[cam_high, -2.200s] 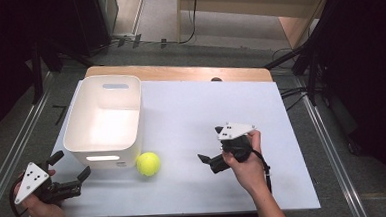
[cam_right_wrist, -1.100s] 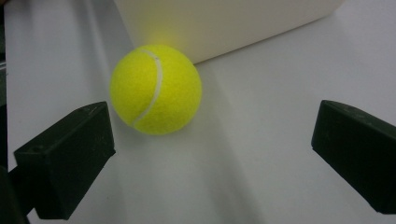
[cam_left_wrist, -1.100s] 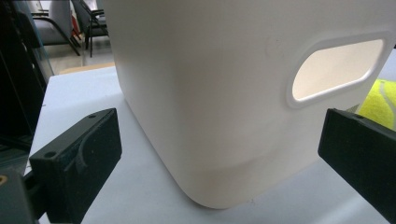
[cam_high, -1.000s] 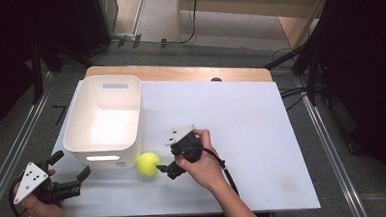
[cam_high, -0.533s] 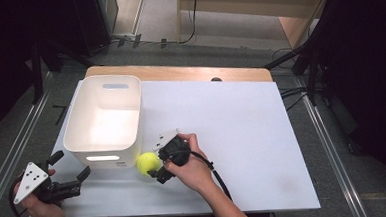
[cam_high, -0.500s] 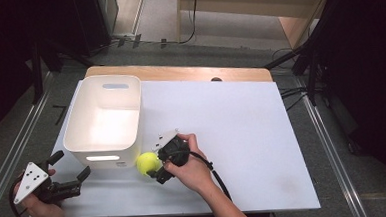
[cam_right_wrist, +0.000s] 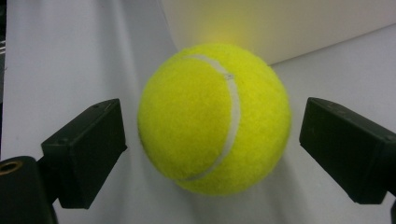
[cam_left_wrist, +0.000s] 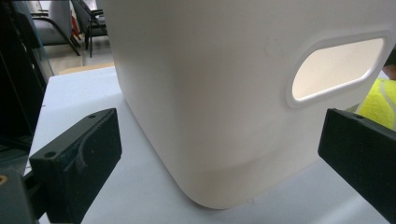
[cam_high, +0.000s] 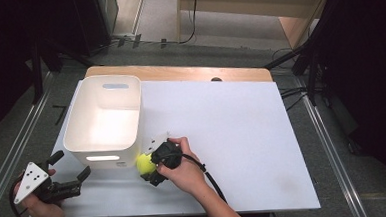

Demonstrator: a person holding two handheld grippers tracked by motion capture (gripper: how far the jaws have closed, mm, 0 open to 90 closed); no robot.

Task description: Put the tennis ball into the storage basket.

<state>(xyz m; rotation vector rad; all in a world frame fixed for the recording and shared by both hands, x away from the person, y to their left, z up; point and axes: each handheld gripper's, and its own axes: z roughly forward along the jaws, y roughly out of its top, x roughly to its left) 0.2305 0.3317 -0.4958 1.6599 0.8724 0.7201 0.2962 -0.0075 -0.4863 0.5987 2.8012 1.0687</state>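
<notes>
1. High view: tennis ball [cam_high: 144,162] is seen on the white table [cam_high: 242,136], just beside the near right corner of the white bin [cam_high: 104,120]; whether ball and bin wall touch cannot be told.
2. High view: right gripper [cam_high: 151,165] is held low at the ball, wrapped by the right hand [cam_high: 181,170]; left gripper [cam_high: 67,185] is held well apart from the ball, at the near left table edge, pointed toward the bin.
3. Right gripper view: ball [cam_right_wrist: 215,119] is framed between the two black jaws; jaws are spread w/ a gap on each side, so nothing is clamped yet. Bin wall [cam_right_wrist: 280,23] is seen close behind the ball.
4. Left gripper view: jaws are spread wide and empty; bin wall w/ handle slot [cam_left_wrist: 336,70] is faced, and a sliver of ball [cam_left_wrist: 380,100] is seen at right.
5. Step judged: grasp approach; jaws likely to be closed on the ball next.
6. Risk a: if one jaw meets the ball first, the ball may be rolled away or pushed vs. the bin.
7. Risk b: if the ball is pinched off-centre, it may be squeezed out, since felt on a round body gives little purchase.
8. Risk c: bin may be nudged by the far jaw, given the tight clearance.
</notes>
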